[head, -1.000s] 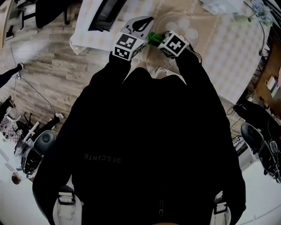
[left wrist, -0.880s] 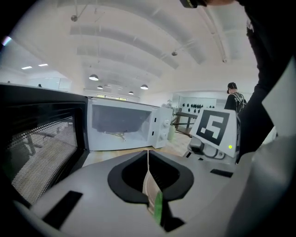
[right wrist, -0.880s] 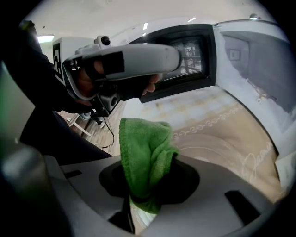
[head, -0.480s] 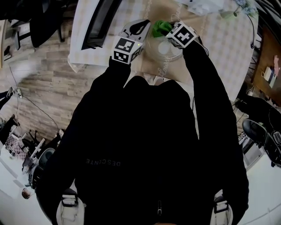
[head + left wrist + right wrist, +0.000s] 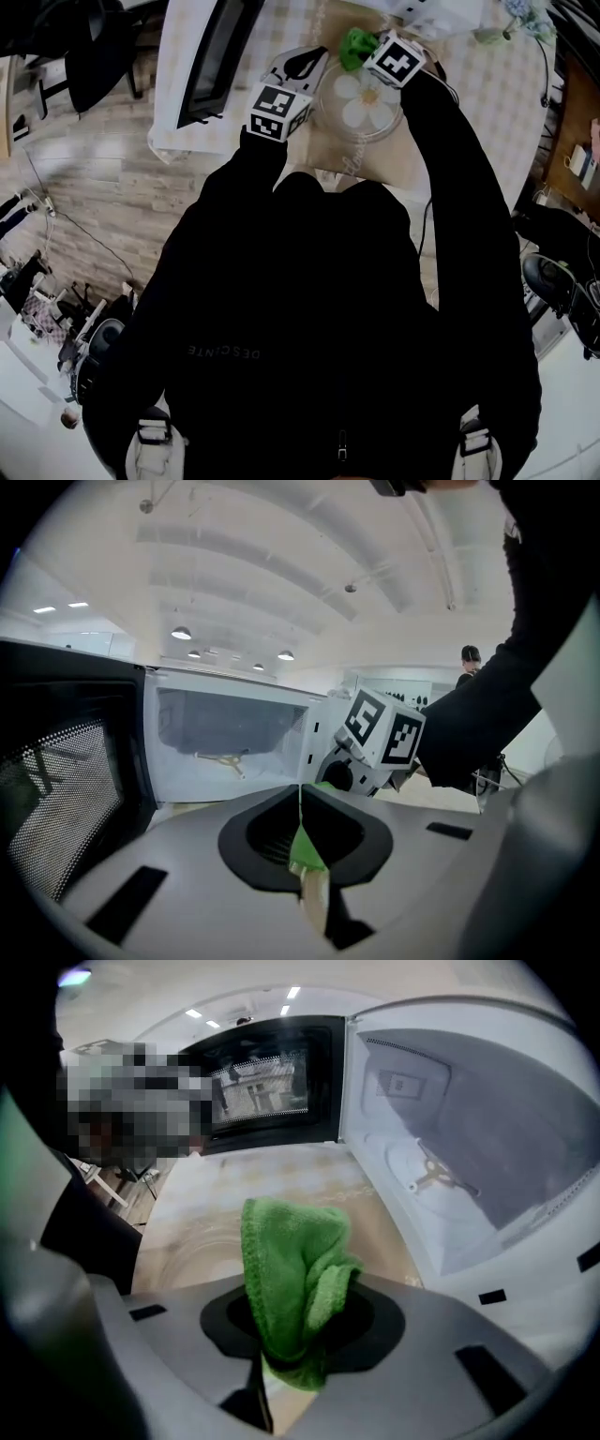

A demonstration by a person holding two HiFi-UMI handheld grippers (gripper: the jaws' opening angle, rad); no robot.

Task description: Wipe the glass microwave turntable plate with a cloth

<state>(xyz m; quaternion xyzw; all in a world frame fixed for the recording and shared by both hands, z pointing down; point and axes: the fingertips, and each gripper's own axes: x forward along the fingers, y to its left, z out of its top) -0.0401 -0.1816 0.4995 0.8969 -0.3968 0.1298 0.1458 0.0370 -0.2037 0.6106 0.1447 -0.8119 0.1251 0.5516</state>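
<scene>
The glass turntable plate lies over a flower print on the tablecloth, and its clear rim curves in the right gripper view. A bunched green cloth is clamped in my right gripper, which is shut on it at the plate's far rim. The same cloth sticks up out of that gripper. My left gripper is at the plate's left rim. Its jaws are shut down to a thin slit, seemingly on the clear rim.
The white microwave stands open beyond the plate, cavity bare. Its dark door swings out at the left. The table holds plastic bags and flowers at the far right. Wooden floor lies left of it.
My right gripper has carried the green cloth from the plate's near-left side, beside the left gripper, across to its far rim. The left gripper has stayed at the plate's left rim.
</scene>
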